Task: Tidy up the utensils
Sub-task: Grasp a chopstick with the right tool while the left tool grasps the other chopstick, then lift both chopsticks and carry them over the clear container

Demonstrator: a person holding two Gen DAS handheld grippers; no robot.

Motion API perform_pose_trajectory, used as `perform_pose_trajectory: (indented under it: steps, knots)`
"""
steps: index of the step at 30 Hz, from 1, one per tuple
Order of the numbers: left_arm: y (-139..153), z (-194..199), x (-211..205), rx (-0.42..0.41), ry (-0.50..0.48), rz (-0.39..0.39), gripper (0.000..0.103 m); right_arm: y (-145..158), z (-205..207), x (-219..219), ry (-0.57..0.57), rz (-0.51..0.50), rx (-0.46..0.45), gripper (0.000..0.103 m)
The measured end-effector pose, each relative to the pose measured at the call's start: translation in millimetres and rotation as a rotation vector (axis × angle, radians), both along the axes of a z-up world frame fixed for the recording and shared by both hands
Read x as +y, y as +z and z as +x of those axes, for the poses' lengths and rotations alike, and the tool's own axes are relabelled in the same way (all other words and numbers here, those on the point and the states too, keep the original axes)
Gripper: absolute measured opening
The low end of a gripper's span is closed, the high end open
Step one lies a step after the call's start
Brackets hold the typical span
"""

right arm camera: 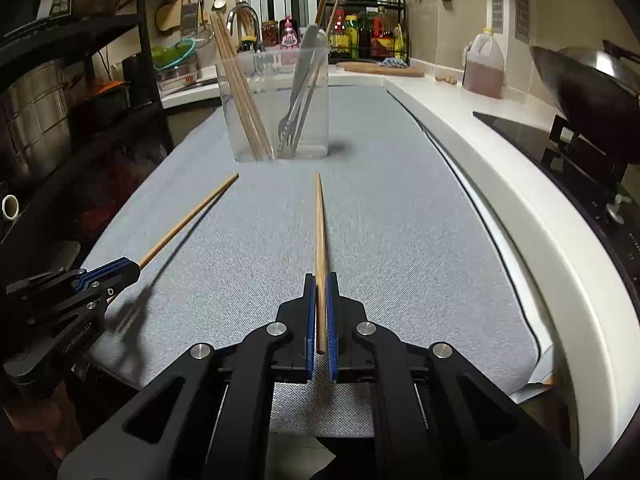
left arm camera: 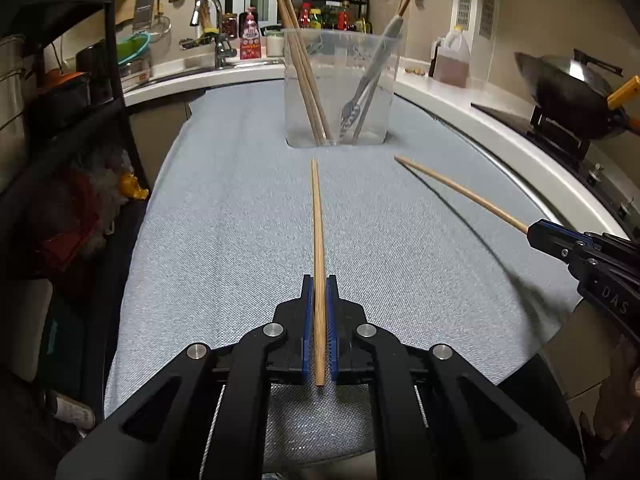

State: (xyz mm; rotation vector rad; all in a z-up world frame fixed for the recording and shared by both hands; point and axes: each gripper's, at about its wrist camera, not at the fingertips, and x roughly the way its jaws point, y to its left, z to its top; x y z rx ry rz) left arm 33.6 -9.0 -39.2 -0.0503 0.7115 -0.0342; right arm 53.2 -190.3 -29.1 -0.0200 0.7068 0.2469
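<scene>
Left gripper [left arm camera: 319, 292] closed on a wooden chopstick [left arm camera: 318, 232], pinched near its butt end; tip points up-frame toward the clear container [left arm camera: 340, 80] at upper centre.

Right gripper [right arm camera: 320, 292] likewise clamped on a second chopstick [right arm camera: 319, 232]. Both sticks hang above the grey-clothed surface [left arm camera: 224, 220].

Container already holds chopsticks, left side, and metal tongs and a fork, right side.

Risks: long lever from end-grip, so a stick may pivot or slip. The tips could cross near the rim, or catch it and tip the light container.

Legible: "DAS" and "CenRobot.AI" on the gripper bodies. Bottle labels unreadable.

Bare cloth [left arm camera: 240, 220] lies open up to the clear container [left arm camera: 340, 88]
</scene>
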Motion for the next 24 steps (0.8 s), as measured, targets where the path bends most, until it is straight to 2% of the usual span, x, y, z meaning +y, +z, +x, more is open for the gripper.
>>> perform_pose_trajectory:
  steps: [8,24]
  knots:
    - [20.1,-15.3,3.9,-0.082,0.008,-0.013,0.006,31.0,-16.7,-9.0,-0.003,0.007,-0.073,0.005]
    - [60.6,-28.8,7.4,-0.156,0.006,-0.022,0.006,78.4,-33.6,-10.5,0.028,0.023,-0.168,0.005]
